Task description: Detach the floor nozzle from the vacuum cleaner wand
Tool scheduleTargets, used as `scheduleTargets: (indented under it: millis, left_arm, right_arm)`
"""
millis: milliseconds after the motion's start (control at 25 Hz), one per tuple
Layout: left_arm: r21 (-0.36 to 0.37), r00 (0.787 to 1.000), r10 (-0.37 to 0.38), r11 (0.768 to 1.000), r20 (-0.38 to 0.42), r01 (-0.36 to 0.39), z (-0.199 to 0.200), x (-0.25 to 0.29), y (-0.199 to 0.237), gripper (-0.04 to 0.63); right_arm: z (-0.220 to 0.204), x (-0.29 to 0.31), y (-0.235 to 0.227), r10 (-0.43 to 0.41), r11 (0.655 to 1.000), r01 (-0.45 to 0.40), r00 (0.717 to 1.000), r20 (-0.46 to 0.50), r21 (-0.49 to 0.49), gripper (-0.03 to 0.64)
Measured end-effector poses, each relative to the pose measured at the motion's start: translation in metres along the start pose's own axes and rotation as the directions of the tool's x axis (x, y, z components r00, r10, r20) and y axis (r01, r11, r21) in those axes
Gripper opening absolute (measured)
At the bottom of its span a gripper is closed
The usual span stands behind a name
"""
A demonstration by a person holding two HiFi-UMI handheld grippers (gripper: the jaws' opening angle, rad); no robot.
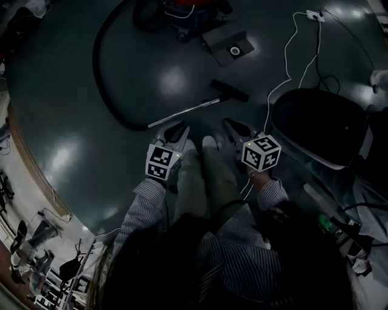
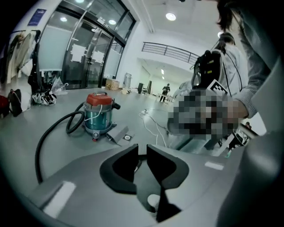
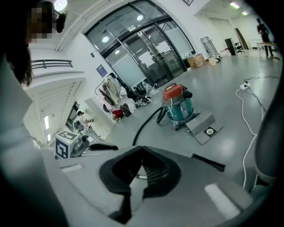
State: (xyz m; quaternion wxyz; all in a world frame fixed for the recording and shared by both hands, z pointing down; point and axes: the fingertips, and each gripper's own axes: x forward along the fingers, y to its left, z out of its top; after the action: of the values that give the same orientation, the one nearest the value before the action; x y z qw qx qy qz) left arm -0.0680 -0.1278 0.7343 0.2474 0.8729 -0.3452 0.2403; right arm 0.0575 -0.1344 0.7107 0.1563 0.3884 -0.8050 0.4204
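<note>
On the left the black hose (image 1: 97,66) loops from the canister vacuum (image 1: 182,12) at the far edge round to the metal wand (image 1: 182,113). The wand lies flat on the floor and slants right and away to the floor nozzle (image 1: 229,91) — still joined, as far as I can judge, so nothing is detached yet. My left gripper (image 1: 176,130) hangs just on the near side of the wand's middle, its jaws a narrow slit apart with nothing in them; I take that as readying to pinch the tube and steady it. The right gripper (image 1: 237,128) sits on the near side of the nozzle, jaws closed tip to tip and empty, so it must open before pulling the nozzle off. A white cable (image 1: 291,60) trails at far right, clear of the work.
</note>
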Motion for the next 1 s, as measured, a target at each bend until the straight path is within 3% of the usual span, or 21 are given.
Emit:
scheduleTargets:
  millis: [240,360,600,760,1000]
  left_arm:
    - [0.172,0.982,-0.059,0.981,-0.181,0.091,-0.129,0.118,0.052,0.103]
    - [0.209,0.949,-0.127,0.959,-0.287,0.191,-0.197,0.174,0.064,0.180]
    - [0.275,0.886,-0.164,0.912,-0.434,0.303,-0.309,0.265,0.094,0.184]
    - [0.316,0.840,-0.172,0.873,-0.515,0.372,-0.361,0.307,0.111,0.184]
    - [0.366,0.821,-0.110,0.856,-0.560,0.365,-0.401,0.326,0.119,0.198]
  right_arm:
    - [-0.065,0.084,-0.111,-0.025,1.000,0.025,1.000,0.009,0.016,0.003]
    - [-0.095,0.128,-0.161,-0.027,0.999,0.027,0.999,0.020,0.019,0.003]
    - [-0.136,0.205,-0.234,0.010,0.999,-0.012,0.999,0.046,0.037,0.003]
    - [-0.150,0.236,-0.270,0.014,0.999,-0.017,0.997,0.071,0.041,0.003]
    - [-0.164,0.247,-0.287,0.011,0.994,-0.022,0.995,0.103,0.103,0.003]
